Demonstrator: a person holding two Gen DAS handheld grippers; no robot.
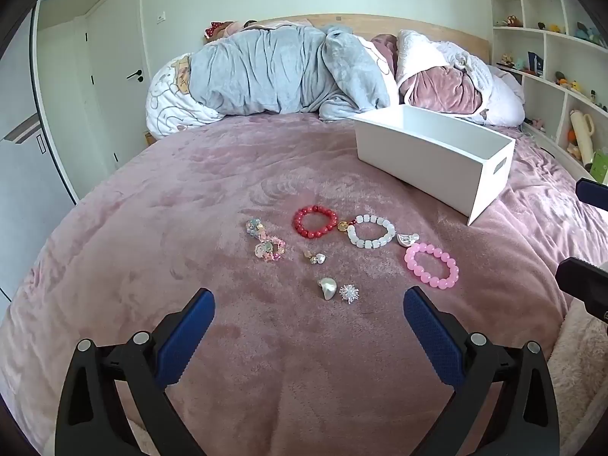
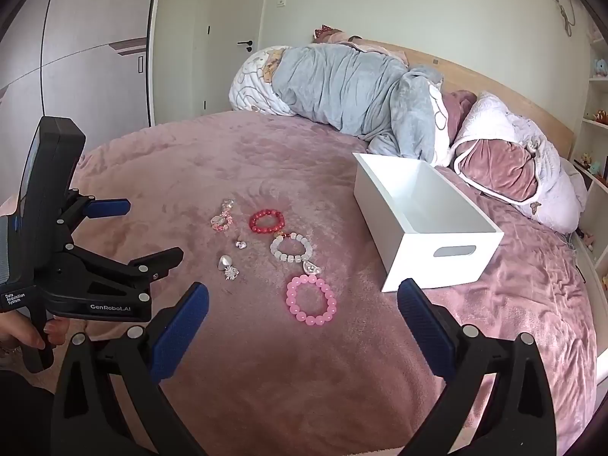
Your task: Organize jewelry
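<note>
Jewelry lies loose on a pink blanket (image 1: 190,190): a red bead bracelet (image 1: 315,222) (image 2: 266,221), a white bead bracelet (image 1: 371,230) (image 2: 291,247), a pink bead bracelet (image 1: 431,266) (image 2: 311,300), a pastel bead bracelet (image 1: 267,244) (image 2: 222,218), a silver shell piece (image 1: 327,288) (image 2: 225,262), a sparkly piece (image 1: 349,293) and small charms. An empty white box (image 1: 437,152) (image 2: 425,224) stands behind them at the right. My left gripper (image 1: 308,315) is open and empty, just short of the silver pieces; it also shows in the right wrist view (image 2: 148,228). My right gripper (image 2: 302,311) is open and empty, near the pink bracelet.
Rolled grey and pink bedding (image 1: 273,72) lies along the wooden headboard. White shelves (image 1: 551,57) with toys stand at the right. A wardrobe and a door (image 2: 228,45) are at the left. A fluffy rug (image 1: 577,361) lies beside the bed.
</note>
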